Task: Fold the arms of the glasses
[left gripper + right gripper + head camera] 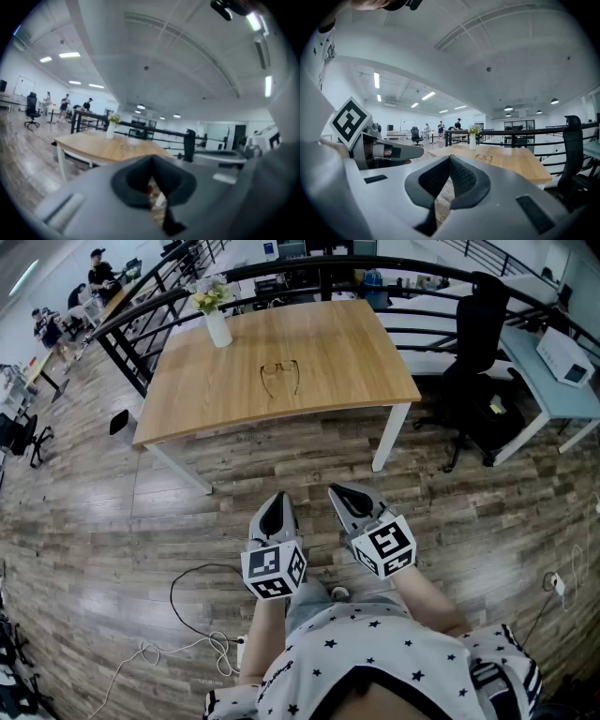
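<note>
My tongs, left: the grey left tongs [275, 502] are pressed together with nothing between them. I hold them low over the wood-plank floor [112, 549], aimed roughly level.
My tongs, right: the grey right tongs [339, 491] sit just beside the left pair, tips likewise pressed together and empty.
Gap ahead: bare floor lies between both tongs and the near edge of the pale wooden desk with white legs [328, 352], so neither pair is within reach yet.
Task thing: the thin dark-framed glasses [279, 377] lie about mid-desk, well apart from my tongs. The arms look unfolded.
Lie of it: straight ahead and further off. The lens front seems to run along the desk's length, arms trailing toward the near edge.
Nearer hand: the left pair lines up almost dead on, the right sits slightly off to the side. I judge neither clearly closer.
Far corner: a white vase of yellow flowers [217, 329] stands near the far left corner, clear of the glasses.
</note>
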The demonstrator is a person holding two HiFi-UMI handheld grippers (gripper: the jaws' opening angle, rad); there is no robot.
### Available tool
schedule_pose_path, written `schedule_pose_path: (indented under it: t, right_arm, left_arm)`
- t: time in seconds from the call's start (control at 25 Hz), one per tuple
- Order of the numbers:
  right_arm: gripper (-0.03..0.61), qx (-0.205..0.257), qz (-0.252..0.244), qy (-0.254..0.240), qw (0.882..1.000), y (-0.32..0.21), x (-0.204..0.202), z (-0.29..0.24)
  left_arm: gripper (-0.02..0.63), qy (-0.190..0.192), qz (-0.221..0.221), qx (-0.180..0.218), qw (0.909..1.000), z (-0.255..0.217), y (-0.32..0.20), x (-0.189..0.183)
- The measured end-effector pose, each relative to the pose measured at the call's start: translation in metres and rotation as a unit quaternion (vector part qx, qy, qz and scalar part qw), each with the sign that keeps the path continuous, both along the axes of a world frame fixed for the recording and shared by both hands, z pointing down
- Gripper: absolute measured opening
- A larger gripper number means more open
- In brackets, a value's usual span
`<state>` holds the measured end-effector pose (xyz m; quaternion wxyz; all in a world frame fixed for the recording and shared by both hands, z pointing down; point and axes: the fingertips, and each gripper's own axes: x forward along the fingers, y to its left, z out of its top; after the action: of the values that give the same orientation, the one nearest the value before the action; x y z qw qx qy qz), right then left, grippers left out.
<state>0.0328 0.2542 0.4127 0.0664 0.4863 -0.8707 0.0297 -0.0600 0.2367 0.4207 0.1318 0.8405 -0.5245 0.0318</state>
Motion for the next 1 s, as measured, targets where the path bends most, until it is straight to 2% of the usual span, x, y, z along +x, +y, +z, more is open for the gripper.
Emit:
schedule_pose_path:
  t: [0.48, 0.72, 1.0]
  right_arm:
    - [0.017, 0.001, -0.004, 0.003, 1.0, 0.02, 0.007, 0.0]
    - [0.018, -0.017, -0.002, -0.011, 1.0, 0.008, 0.015, 0.002]
    - [0.018, -0.022, -0.011, -0.001, 1.0, -0.008, 0.008, 0.012]
  left_arm:
    - [0.008, 0.01, -0.017, 0.003, 0.9998, -0.004, 0.018, 0.003]
    - [0.008, 0.021, -0.02, 0.0, 0.9996, -0.006, 0.013, 0.01]
    - [0.008, 0.038, -0.032, -0.013, 0.9987, 0.001, -0.008, 0.005]
